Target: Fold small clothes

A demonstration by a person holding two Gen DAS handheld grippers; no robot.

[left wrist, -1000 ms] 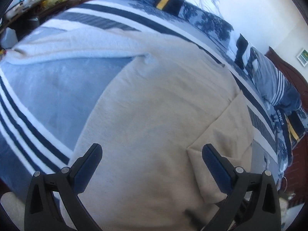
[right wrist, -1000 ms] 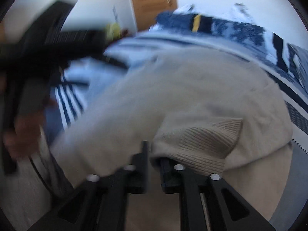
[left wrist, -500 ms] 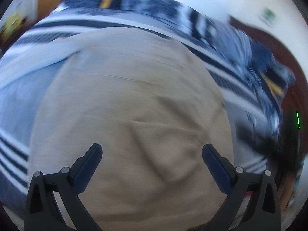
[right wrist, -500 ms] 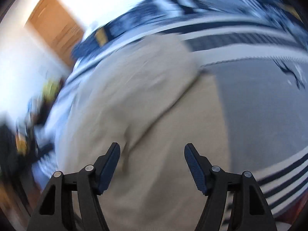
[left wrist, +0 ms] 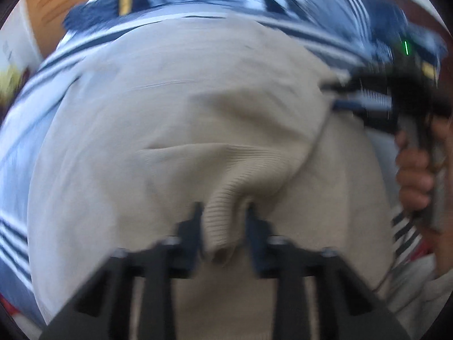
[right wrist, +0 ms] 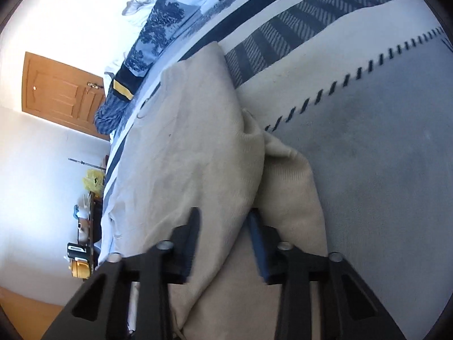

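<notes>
1. Sweater [left wrist: 175, 119]: in the left wrist view this beige knit lies spread over the striped bedspread [left wrist: 17, 130], filling most of the frame. The left gripper [left wrist: 223, 221] has a ribbed fold of it, probably a cuff or hem, bunched between its fingers; the jaws are closing and already pinch the knit.
2. At the right edge of the same view, a hand [left wrist: 416, 170] holds the right gripper [left wrist: 337, 96] at the sweater's far edge. Motion blur hides how its jaws stand here.
3. In the right wrist view, the picture is rolled on its side. The sweater [right wrist: 192, 153] runs up the frame on the bedspread [right wrist: 382, 147], with a folded layer standing as a ridge. The right gripper [right wrist: 223, 226] straddles that ridge; its jaws are closing with the cloth between them. I cannot tell for sure whether the pads press yet.
4. Judgement on the step: both grippers seem to be taking hold for a fold. To do it well, I would let each jaw seat fully on both layers before lifting, keep the 2 grips level with each other, and carry the edge over in 1 smooth sweep so the fold lands straight and the ribbed part does not slip out.
5. Writing: no brand, label or readable text shows on the sweater or bedspread in either view. A green light [left wrist: 406, 47] glows on the right gripper's body.
</notes>
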